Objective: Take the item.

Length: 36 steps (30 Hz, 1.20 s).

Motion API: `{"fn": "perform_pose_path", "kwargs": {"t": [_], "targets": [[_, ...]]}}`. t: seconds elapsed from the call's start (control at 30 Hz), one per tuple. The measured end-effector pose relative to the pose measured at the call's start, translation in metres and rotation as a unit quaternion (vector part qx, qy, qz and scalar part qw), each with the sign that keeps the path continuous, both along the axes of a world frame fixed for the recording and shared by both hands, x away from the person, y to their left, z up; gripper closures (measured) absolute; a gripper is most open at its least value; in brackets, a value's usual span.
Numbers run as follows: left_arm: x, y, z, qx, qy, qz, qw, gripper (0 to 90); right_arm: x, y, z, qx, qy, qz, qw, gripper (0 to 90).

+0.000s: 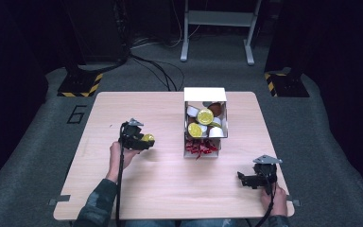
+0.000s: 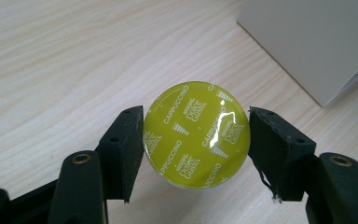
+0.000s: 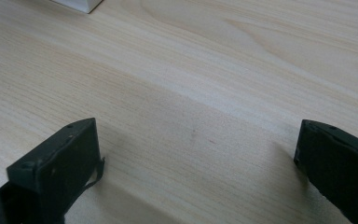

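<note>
In the high view, a pale wooden bench (image 1: 170, 189) carries a white box (image 1: 205, 120) near its middle, its flap raised at the far side; inside lie yellow-lidded, white and brown capsules, and something red sits at its near end. The left gripper (image 1: 144, 140) is to the left of the box, held above the bench in the person's left hand (image 1: 119, 156), with a yellow-green capsule (image 1: 147, 138) at its tip. The right gripper (image 1: 244, 179) rests low near the bench's near right corner. In the left gripper view, the jaws pinch the capsule (image 2: 196, 134) by its rim from both sides; its glossy lid reads "Cappuccino", and a corner of the white box (image 2: 317, 42) stands just beyond. In the right gripper view, the jaws are spread wide over bare wood (image 3: 205, 93).
</note>
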State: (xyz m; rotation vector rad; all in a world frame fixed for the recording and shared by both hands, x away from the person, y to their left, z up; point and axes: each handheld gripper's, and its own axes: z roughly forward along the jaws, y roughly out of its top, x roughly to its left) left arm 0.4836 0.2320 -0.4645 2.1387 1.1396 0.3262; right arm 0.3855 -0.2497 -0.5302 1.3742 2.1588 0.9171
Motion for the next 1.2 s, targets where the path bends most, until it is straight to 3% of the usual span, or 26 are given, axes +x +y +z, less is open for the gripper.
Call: {"fn": "perform_pose_path", "kwargs": {"t": [0.23,0.5,0.73,0.9,1.2], "targets": [[0.003,-0.003,-0.013,0.007,0.016,-0.001,0.9998,37.5,0.000,0.000,0.000,-0.001,0.000,0.000,1.0000,0.0],[0.005,-0.003,-0.023,-0.001,0.030,0.008,0.9995,37.7,0.000,0.000,0.000,-0.001,0.000,0.000,1.0000,0.0],[0.005,-0.001,-0.022,-0.001,0.033,0.010,0.9994,36.6,0.000,0.000,0.000,0.000,0.000,0.000,1.0000,0.0],[0.002,0.003,-0.016,-0.011,0.026,0.016,0.9995,22.2,0.000,0.000,0.000,0.000,0.000,0.000,1.0000,0.0],[-0.010,0.010,0.002,-0.029,0.004,0.018,0.9994,11.6,0.000,0.000,0.000,0.000,0.000,0.000,1.0000,0.0]]}}
